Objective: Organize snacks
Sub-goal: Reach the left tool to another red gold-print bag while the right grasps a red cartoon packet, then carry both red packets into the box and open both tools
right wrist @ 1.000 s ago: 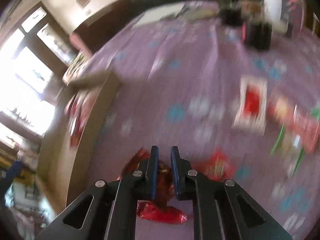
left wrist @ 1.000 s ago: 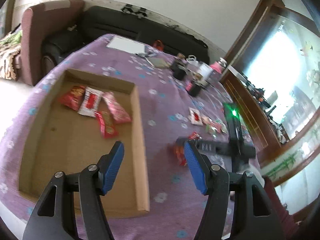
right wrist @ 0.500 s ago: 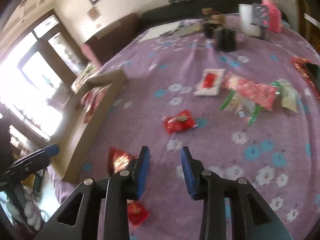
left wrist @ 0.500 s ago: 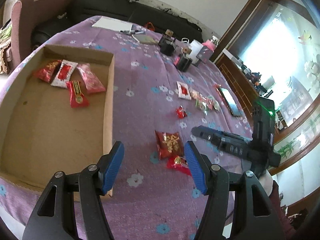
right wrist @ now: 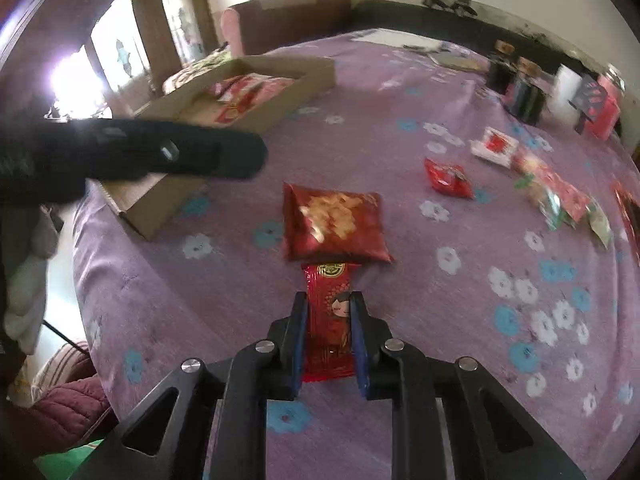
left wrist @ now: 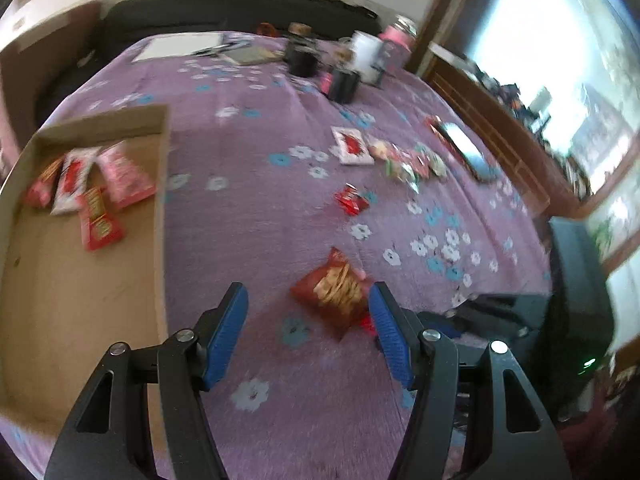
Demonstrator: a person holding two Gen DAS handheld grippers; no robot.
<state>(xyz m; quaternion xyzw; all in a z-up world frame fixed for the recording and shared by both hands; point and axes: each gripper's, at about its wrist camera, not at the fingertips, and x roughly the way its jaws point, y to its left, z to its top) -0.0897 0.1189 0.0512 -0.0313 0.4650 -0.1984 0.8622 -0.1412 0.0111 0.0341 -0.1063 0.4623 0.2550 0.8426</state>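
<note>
The right gripper [right wrist: 329, 308] closes on a long red snack packet [right wrist: 329, 320] lying on the purple cloth [right wrist: 420, 80], its far end touching a dark red pouch [right wrist: 334, 222]. The left gripper [left wrist: 308, 312] hangs open near that pouch, with the cardboard tray [left wrist: 60, 300] of packets at left. Loose snacks [right wrist: 552, 192] lie far right.

You are working over a purple tablecloth [left wrist: 256, 208] printed with white and blue flowers, which covers the whole table. At its far end you can see a white sheet of paper [left wrist: 178, 46] lying flat, with a notebook [left wrist: 256, 55] just beside it. Near those stand two black cylindrical containers [left wrist: 344, 85], a white cup [left wrist: 366, 53] and a pink item [left wrist: 396, 36], grouped close together. Along the right side of the table a phone [left wrist: 464, 150] lies flat, screen up. Beyond the table you have a dark sofa [left wrist: 240, 16] against the wall and, in the right wrist view, a brown armchair [right wrist: 288, 20] next to bright glass doors [right wrist: 120, 44].
</note>
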